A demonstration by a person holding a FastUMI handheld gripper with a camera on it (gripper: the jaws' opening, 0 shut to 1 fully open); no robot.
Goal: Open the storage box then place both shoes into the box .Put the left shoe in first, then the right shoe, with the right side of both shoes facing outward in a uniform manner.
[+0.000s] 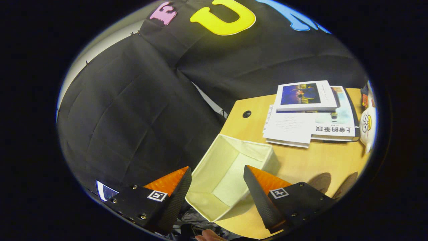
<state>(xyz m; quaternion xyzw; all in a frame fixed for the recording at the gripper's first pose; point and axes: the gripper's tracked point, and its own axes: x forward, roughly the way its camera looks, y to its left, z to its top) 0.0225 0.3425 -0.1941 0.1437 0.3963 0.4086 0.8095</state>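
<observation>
So the tongs [217, 182] are hanging wide open right now, holding nothing, both fingers spread well apart and hovering above the near corner of the surface [317, 160]. The whole view is tilting quite a bit, so everything looks slanted.

The storage box [230, 174] is sitting right between the two fingers and just ahead of them, a pale cream fabric cube with its top open, so you're looking straight down into it. It's sitting at the near corner of the wooden surface, with one corner sticking out over the edge. Nothing seems to be lying inside, just the bare bottom panel and walls.

Beyond the box, further along the surface, a stack of books [311, 113] is lying flat, the top one with a dark bluish cover photo, and some white sheets are poking out underneath. Just beside the stack, at the far end, a small white plush toy [367, 125] with big cartoon eyes is peeking in. A little round cable hole [246, 114] is showing in the wood near the books.

Down below the fingers, a bit of someone's hand [209, 237] is showing. Can't spot the shoes from here.
</observation>
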